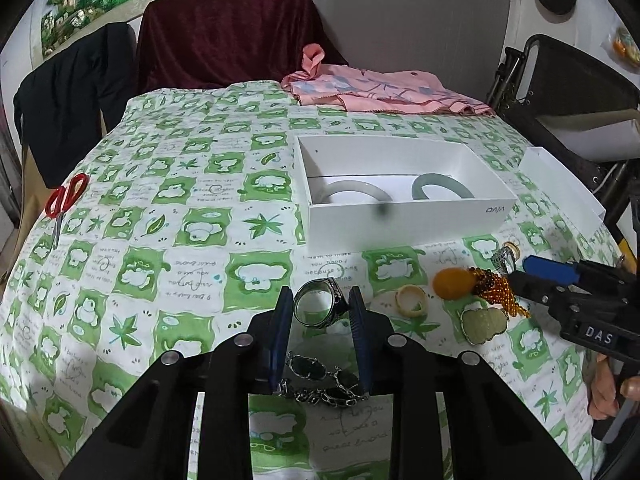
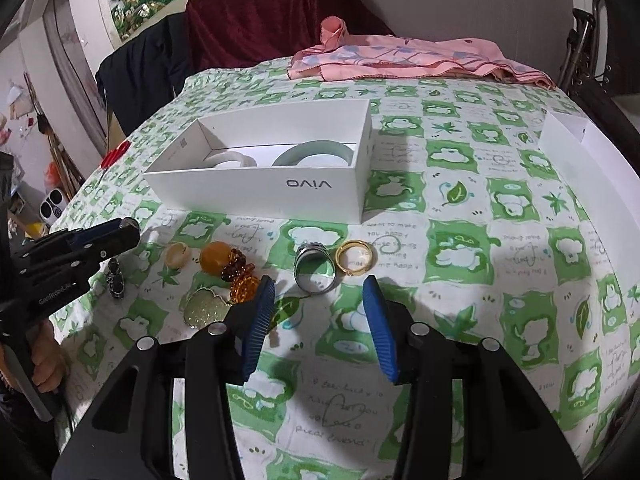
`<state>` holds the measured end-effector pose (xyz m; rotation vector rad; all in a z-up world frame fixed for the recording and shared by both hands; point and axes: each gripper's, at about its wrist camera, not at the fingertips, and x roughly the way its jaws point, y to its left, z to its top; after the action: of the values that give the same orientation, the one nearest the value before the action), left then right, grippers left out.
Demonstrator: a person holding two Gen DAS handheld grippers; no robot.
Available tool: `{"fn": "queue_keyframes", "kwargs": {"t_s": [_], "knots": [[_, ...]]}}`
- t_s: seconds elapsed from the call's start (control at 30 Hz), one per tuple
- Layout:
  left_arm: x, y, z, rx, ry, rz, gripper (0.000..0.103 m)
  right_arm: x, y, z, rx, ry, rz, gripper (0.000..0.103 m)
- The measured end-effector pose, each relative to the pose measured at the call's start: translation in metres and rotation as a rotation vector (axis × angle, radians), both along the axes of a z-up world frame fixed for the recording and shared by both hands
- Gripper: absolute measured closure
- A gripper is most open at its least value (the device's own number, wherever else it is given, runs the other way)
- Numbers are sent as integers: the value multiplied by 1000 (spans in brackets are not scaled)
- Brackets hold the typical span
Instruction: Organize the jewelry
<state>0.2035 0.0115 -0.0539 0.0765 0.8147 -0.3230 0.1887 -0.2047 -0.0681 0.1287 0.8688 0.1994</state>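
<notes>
While clamping a silver ring [image 1: 320,300] in the left tool [image 1: 320,304], with right tool [image 2: 320,296] released and empty, reads "vivo" upside down on white box [image 2: 256,192].

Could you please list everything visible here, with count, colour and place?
open cardboard box: one, white, centre of table
jade bangles: two, pale green, inside the box
box lid: one, white, right edge
engraved metal ring: one, dark silver, between the left gripper's pads
chain bracelet: one, dark, below that gripper
cream ring: one, near the box
amber beads: one cluster, orange, beside the cream ring
gourd pendant: one, pale green, by the beads
silver ring and gold ring: one each, side by side
scissors: one pair, red, left edge
cloth: one, pink, far end
left gripper: gripping the ring
right gripper: open
</notes>
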Motion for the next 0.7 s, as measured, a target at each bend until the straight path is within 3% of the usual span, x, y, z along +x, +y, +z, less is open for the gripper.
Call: {"fn": "queue_keyframes", "kwargs": {"t_s": [0.07,0.17,0.7], "knots": [[-1,-1,0,3,-1,-6,75,5,3,0,-15,1,4,59],[-1,-2,-1,7,-1,-8,75,11,8,0,-41,5,14,80],[-2,1,1,0,-11,0,75,-4,-4,12,27,-68,4,81]]}}
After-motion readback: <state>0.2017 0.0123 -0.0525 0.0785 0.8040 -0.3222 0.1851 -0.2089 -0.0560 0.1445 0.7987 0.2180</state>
